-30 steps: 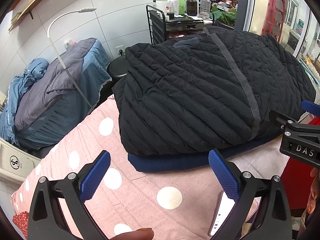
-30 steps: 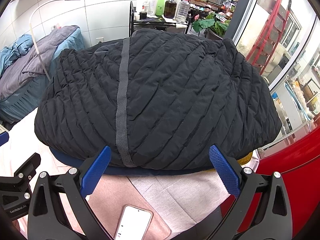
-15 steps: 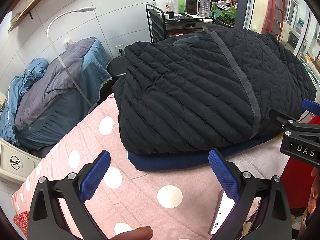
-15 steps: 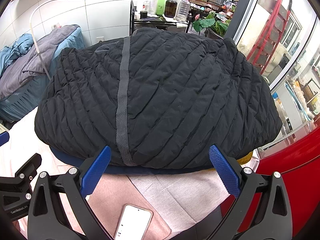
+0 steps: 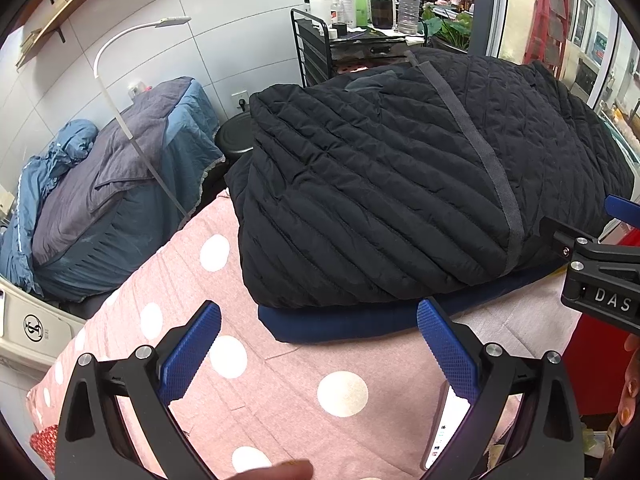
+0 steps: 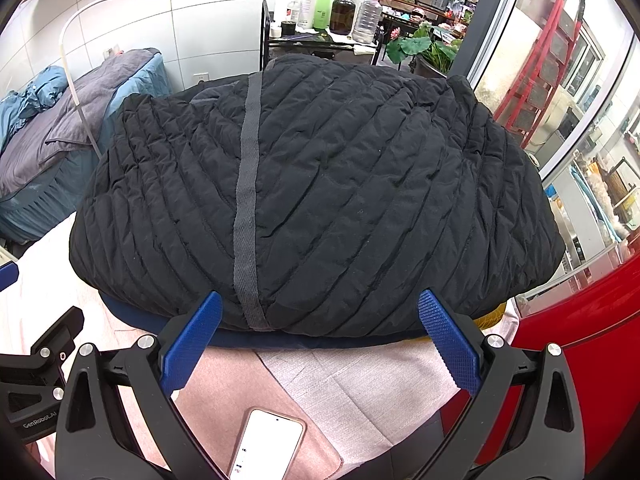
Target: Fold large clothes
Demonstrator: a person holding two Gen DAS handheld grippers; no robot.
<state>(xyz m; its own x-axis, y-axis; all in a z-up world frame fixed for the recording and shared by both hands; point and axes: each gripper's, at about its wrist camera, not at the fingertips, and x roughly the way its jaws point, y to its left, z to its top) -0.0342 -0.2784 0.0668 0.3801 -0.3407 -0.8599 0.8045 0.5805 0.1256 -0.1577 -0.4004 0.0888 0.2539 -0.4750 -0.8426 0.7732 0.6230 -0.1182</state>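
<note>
Here the black quilted jacket (image 6: 320, 200) lies folded in a thick bundle on the surface (image 5: 280, 380), which is covered by a pink cloth with white dots. A grey tape strip (image 6: 246, 216) runs down the jacket from its far edge to its near edge. Beneath the jacket sits a folded navy garment (image 5: 340, 322), its edge showing along the near side, and in the right wrist view a sliver of something yellow (image 6: 490, 316) peeks out at the bundle's right corner.

The left hand-held gripper (image 5: 318, 344) hovers above the pink cloth just short of the navy edge, its jaws spread wide and grasping nothing. The right hand-held gripper (image 6: 320, 326) is likewise released, jaws wide apart, with its blue pads (image 6: 448, 344) close in front of the jacket's near edge; whether they touch the fabric is not clear. Each hand-held gripper appears at the side of the other's view.

A phone (image 6: 266, 444) with a lit screen lies on the cloth near the right hand-held gripper. Behind the surface stand a black rack with bottles (image 5: 360, 4), a bed with blue-grey covers (image 5: 112, 184), a white gooseneck lamp (image 5: 120, 80) and a red ladder (image 6: 548, 60).
</note>
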